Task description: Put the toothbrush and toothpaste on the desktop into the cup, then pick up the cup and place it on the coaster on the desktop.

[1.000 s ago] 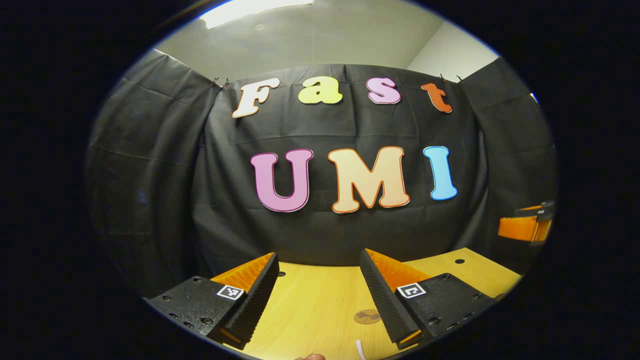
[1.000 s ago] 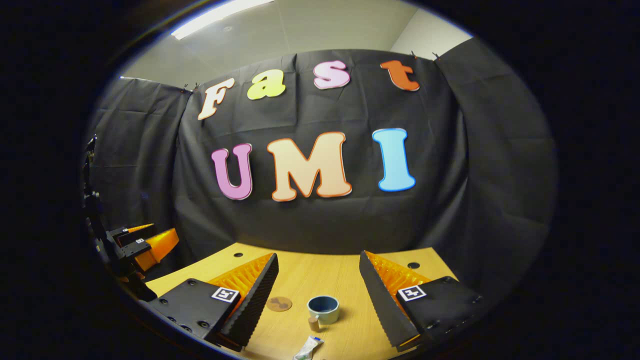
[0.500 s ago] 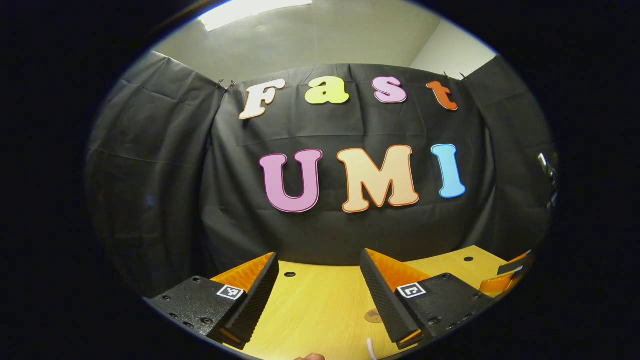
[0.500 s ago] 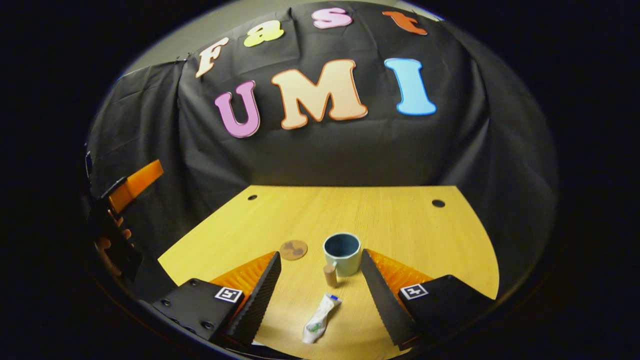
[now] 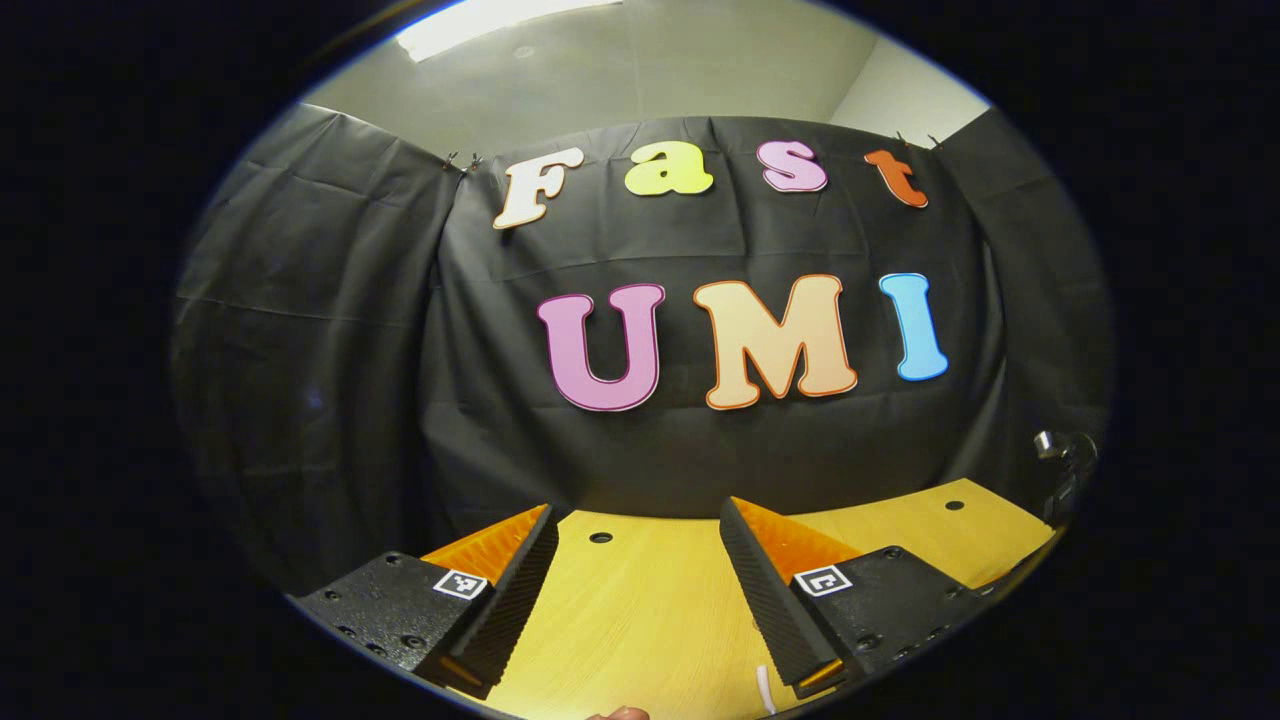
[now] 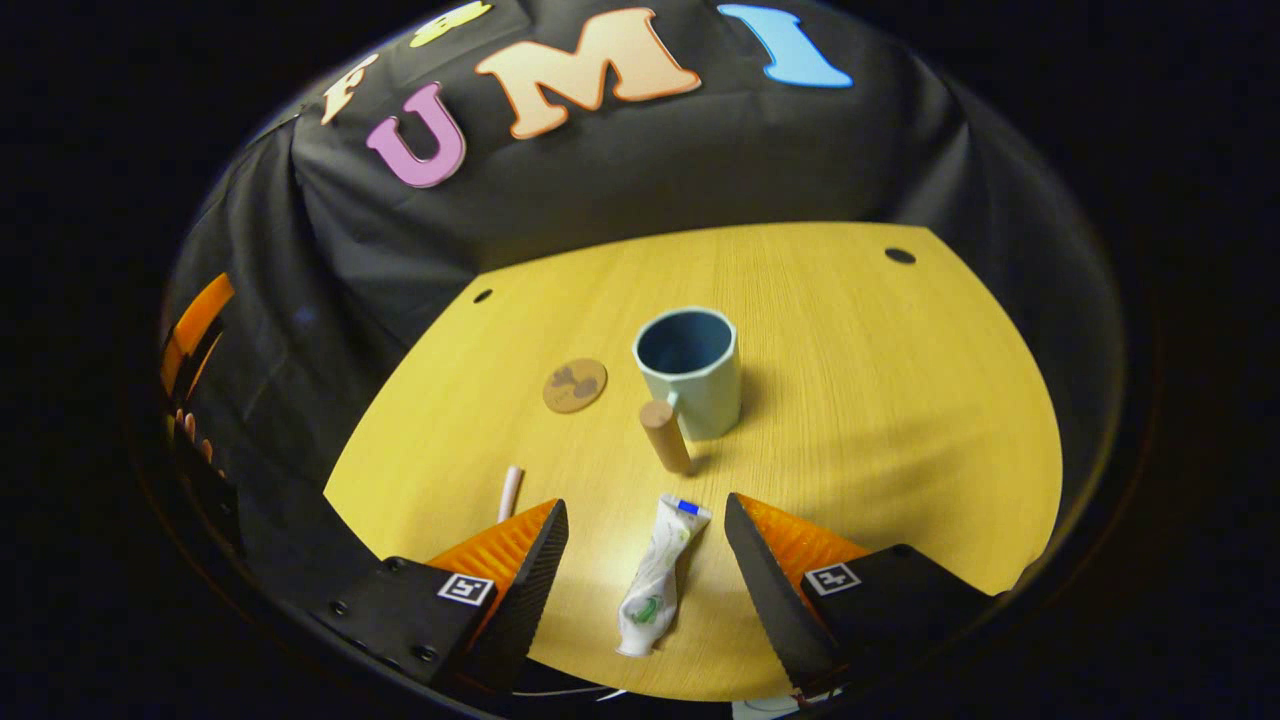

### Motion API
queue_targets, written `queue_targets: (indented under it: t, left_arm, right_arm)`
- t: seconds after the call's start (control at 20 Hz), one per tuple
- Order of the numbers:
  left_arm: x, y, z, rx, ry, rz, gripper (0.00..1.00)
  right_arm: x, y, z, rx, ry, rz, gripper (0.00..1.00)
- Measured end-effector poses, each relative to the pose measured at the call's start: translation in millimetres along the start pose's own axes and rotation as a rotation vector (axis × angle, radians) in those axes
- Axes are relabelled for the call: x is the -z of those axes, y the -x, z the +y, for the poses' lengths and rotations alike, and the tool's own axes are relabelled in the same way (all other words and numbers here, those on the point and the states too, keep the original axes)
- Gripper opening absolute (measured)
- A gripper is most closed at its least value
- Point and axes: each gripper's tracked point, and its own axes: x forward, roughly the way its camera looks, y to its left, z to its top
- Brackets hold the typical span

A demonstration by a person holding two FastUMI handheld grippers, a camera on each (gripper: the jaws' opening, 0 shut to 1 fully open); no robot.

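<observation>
1. Left gripper view: the left gripper [image 5: 640,590] hangs wide open and empty, aimed level over the counter [image 5: 640,610]. It has drifted a little in the last second; the coaster seen between its fingers then is gone from view. A pale toothbrush [image 5: 763,690] tip sits at the bottom edge.

2. Right gripper view: the right gripper [image 6: 648,585], wide open and empty, has tipped down and come close over the toothpaste [image 6: 655,580], which now lies between its fingers. Cup [image 6: 690,368] stands beyond, empty, coaster [image 6: 575,385] beside it, toothbrush [image 6: 510,492] well left. I judge a toothpaste grasp is next.
</observation>
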Motion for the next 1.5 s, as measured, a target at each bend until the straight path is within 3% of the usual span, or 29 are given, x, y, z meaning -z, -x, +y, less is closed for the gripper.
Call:
queue_targets:
  t: [0.25, 0.3, 0.35, 0.4, 0.45, 0.5, 0.55, 0.6, 0.65, 0.75, 0.8, 0.9, 1.0, 1.05, 1.1, 1.25, 1.4, 1.5]
  left_arm:
    - [7.8, 0.5, 4.1, -0.008, -0.02, 0.016, 0.95]
    - [8.7, 0.0, 5.5, -0.01, -0.02, 0.018, 0.95]
    - [10.2, -0.5, 5.9, -0.011, -0.018, 0.023, 0.95]
    - [11.6, -0.8, 6.5, -0.012, -0.017, 0.025, 0.95]
    - [11.9, -1.5, 7.6, -0.015, -0.015, 0.026, 0.95]
    - [12.7, -1.3, 9.4, -0.018, -0.015, 0.026, 0.95]
    - [12.7, -2.2, 10.6, -0.021, -0.016, 0.027, 0.95]
    - [13.3, -2.8, 11.6, -0.023, -0.016, 0.028, 0.95]
    - [14.4, -3.9, 12.6, -0.024, -0.015, 0.031, 0.95]
    - [16.0, -4.5, 13.9, -0.027, -0.01, 0.034, 0.95]
    - [18.0, -5.1, 13.8, -0.026, -0.006, 0.038, 0.95]
    - [19.6, -6.7, 13.4, -0.024, -0.002, 0.043, 0.95]
    - [22.3, -7.1, 11.1, -0.019, 0.002, 0.047, 0.95]
    - [22.5, -7.5, 9.6, -0.014, 0.004, 0.048, 0.95]
    - [23.4, -7.4, 8.0, -0.01, 0.004, 0.05, 0.95]
    - [22.2, -6.6, 4.3, 0.002, 0.004, 0.046, 0.95]
    - [23.0, -5.8, 3.9, 0.005, 0.0, 0.047, 0.95]
    - [26.3, -4.6, 3.8, 0.006, 0.006, 0.052, 0.95]
  right_arm:
    - [34.1, -33.7, -19.5, 0.066, -0.052, 0.145, 0.97]
    - [40.0, -37.6, -19.5, 0.069, -0.055, 0.172, 0.87]
    - [43.9, -42.5, -21.1, 0.08, -0.052, 0.192, 0.95]
    - [46.1, -47.2, -23.5, 0.091, -0.046, 0.206, 0.95]
    - [48.9, -50.5, -24.9, 0.101, -0.039, 0.221, 0.87]
    - [49.8, -54.1, -25.6, 0.108, -0.039, 0.233, 0.95]
    - [52.6, -55.9, -25.9, 0.115, -0.041, 0.246, 0.84]
    - [54.7, -59.0, -27.3, 0.124, -0.042, 0.26, 0.92]
    - [54.4, -59.4, -29.0, 0.132, -0.037, 0.26, 0.92]
    - [53.6, -61.0, -31.4, 0.149, -0.026, 0.268, 0.77]
    - [53.9, -62.9, -34.2, 0.157, -0.012, 0.275, 0.83]
    - [57.1, -62.8, -38.4, 0.181, 0.039, 0.286, 0.63]
    - [58.7, -60.7, -41.1, 0.201, 0.112, 0.305, 0.5]
    - [60.6, -62.3, -43.2, 0.217, 0.152, 0.317, 0.53]
    - [62.5, -61.2, -42.1, 0.228, 0.186, 0.324, 0.45]
    - [66.5, -57.9, -36.6, 0.219, 0.209, 0.349, 0.39]
    - [68.5, -55.8, -34.2, 0.202, 0.215, 0.36, 0.42]
    - [70.6, -54.3, -32.5, 0.181, 0.231, 0.368, 0.32]
